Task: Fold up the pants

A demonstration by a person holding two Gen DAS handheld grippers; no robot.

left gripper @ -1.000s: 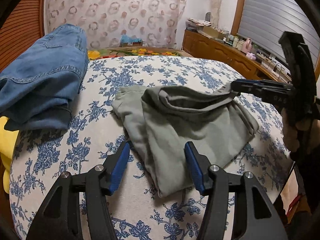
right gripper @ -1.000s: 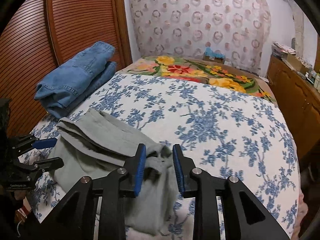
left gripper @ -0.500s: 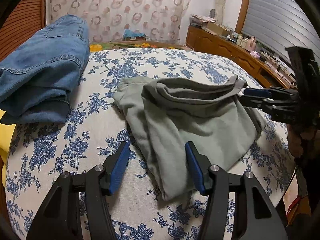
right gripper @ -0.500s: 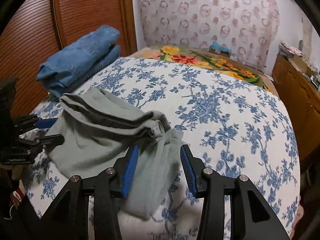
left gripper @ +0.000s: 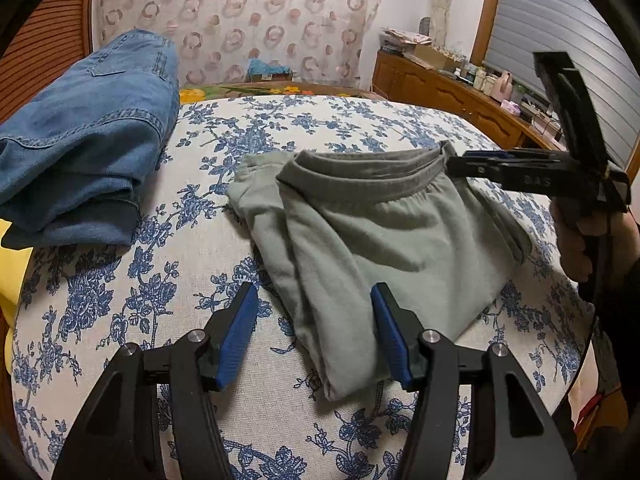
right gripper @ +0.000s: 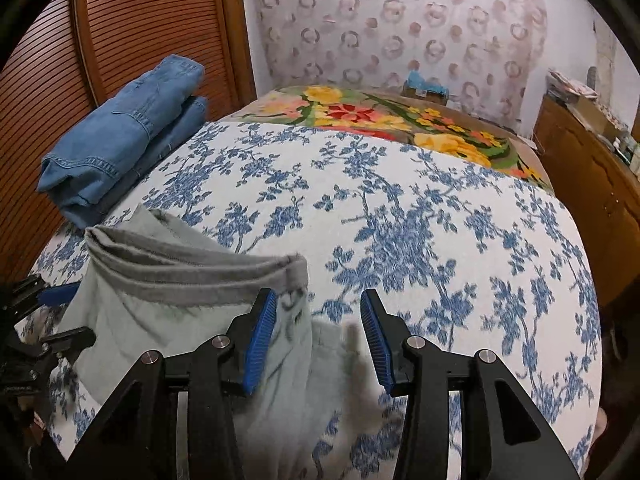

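Grey-green pants (left gripper: 384, 240) lie folded on the blue-flowered bedspread (left gripper: 200, 280), waistband (left gripper: 360, 176) towards the far side. My left gripper (left gripper: 314, 332) stands open just above the near folded corner, its blue pads to either side of the cloth and not pressing. My right gripper (right gripper: 318, 340) is open too, at the waistband's right end (right gripper: 298, 276). Loose cloth lies between its pads, and nothing is clamped. From the left wrist view the right gripper (left gripper: 456, 162) shows side-on at that waistband corner. The left gripper (right gripper: 86, 312) shows at the pants' far edge in the right wrist view.
Folded blue jeans (left gripper: 80, 152) sit at the bed's left side, with something yellow (left gripper: 12, 272) under them. A flowered blanket (right gripper: 380, 120) covers the bed's far end. A wooden cabinet (right gripper: 592, 184) runs along the right and a slatted wooden door (right gripper: 120, 20) along the left. A hand (left gripper: 580, 240) holds the right gripper.
The right gripper's jaws have widened and let the waistband go. The band, held up and stretched before, has sunk onto the pants. The left gripper has stayed in place.
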